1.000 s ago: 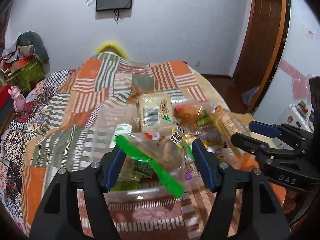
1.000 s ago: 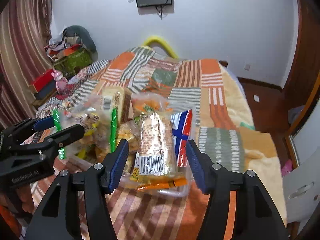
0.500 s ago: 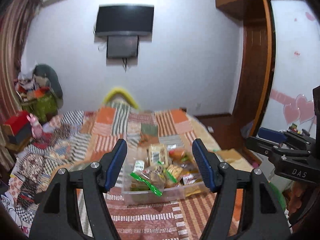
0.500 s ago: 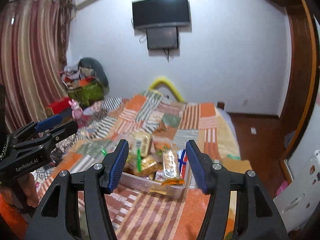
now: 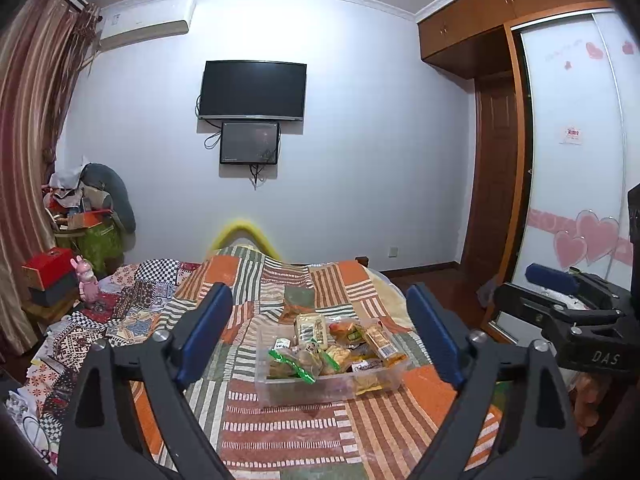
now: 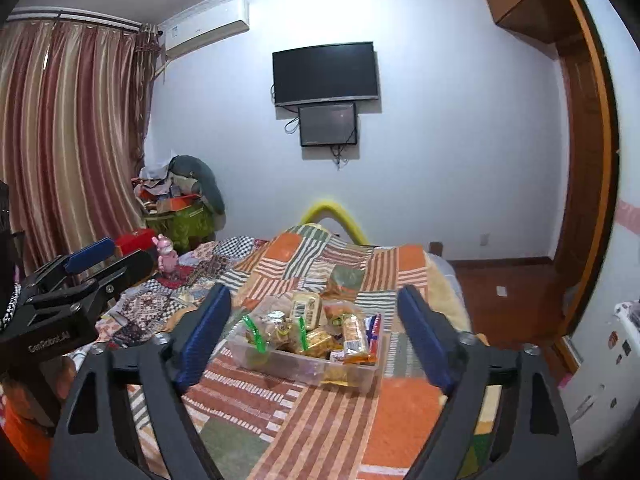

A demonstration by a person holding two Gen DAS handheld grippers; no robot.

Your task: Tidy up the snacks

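Observation:
A clear plastic bin (image 5: pixel 304 394) (image 6: pixel 280 362) filled with several snack packets stands on a patchwork bedspread (image 5: pixel 280 432) (image 6: pixel 328 420). A bag with a green strip (image 5: pixel 290 364) lies at its front left. My left gripper (image 5: pixel 320 340) hovers well back from the bin, its jaws opening wide with nothing between the pads. My right gripper (image 6: pixel 316 338) is likewise far from the bin, jaws opening and empty. Each gripper shows at the edge of the other's view: the right one (image 5: pixel 568 312), the left one (image 6: pixel 80 276).
A TV (image 5: pixel 253 90) hangs on the far wall above the bed's yellow footboard (image 5: pixel 244 232). Clutter, a red box (image 5: pixel 50 270) and a pink toy (image 5: pixel 86 280) sit left by the curtain (image 6: pixel 60 140). A wooden wardrobe and door (image 5: pixel 500 160) stand right.
Both grippers pulled back and rose away from the bin, which now looks small and distant. Both sets of jaws spread wider. The view tilted up to show the wall and TV.

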